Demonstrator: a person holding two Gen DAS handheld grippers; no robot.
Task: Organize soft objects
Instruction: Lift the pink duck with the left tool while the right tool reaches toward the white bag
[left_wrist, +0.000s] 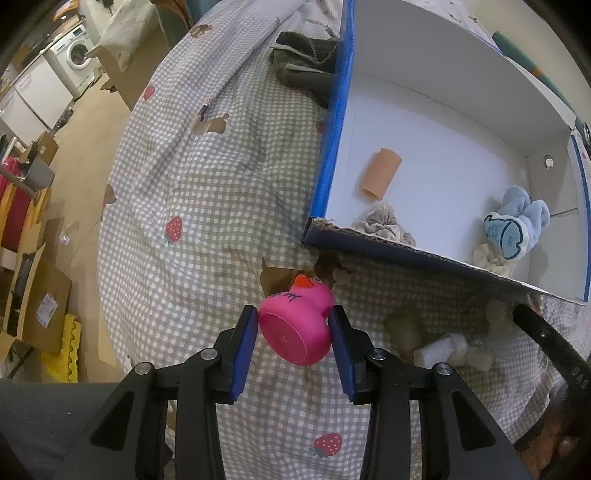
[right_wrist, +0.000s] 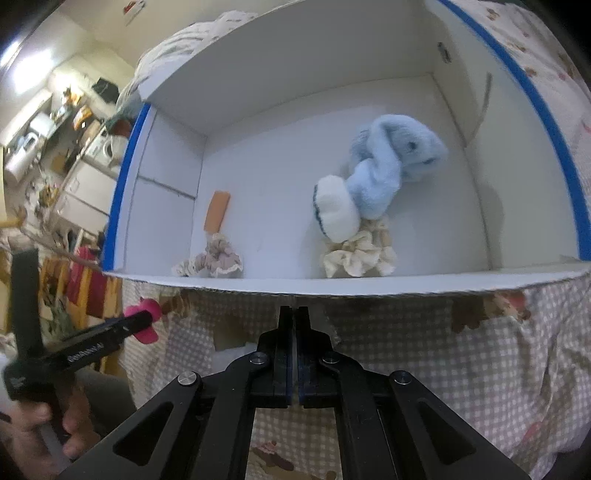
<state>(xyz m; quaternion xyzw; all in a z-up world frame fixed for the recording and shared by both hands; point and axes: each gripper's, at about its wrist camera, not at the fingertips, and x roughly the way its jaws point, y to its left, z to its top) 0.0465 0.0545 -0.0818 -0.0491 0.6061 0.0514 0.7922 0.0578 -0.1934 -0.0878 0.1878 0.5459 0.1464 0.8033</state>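
My left gripper (left_wrist: 294, 321) is shut on a pink rubber duck (left_wrist: 297, 326), held above the checked bedspread (left_wrist: 207, 206) just short of the box's near wall. The white box with blue edges (left_wrist: 424, 122) holds an orange foam roll (left_wrist: 380, 172), a blue plush sock (left_wrist: 517, 225), a grey scrunchie (left_wrist: 382, 223) and a cream scrunchie (left_wrist: 491, 258). My right gripper (right_wrist: 295, 314) is shut and empty, below the box's near wall (right_wrist: 332, 286). The right wrist view also shows the blue sock (right_wrist: 384, 173), cream scrunchie (right_wrist: 358, 254), grey scrunchie (right_wrist: 210, 258), orange roll (right_wrist: 218, 212) and the duck (right_wrist: 147, 317) at left.
A white foam piece (left_wrist: 441, 349) and pale fluffy bits (left_wrist: 480, 358) lie on the bedspread right of the duck. A dark folded cloth (left_wrist: 306, 61) sits by the box's far left corner. Floor with cardboard boxes (left_wrist: 40, 295) lies left of the bed.
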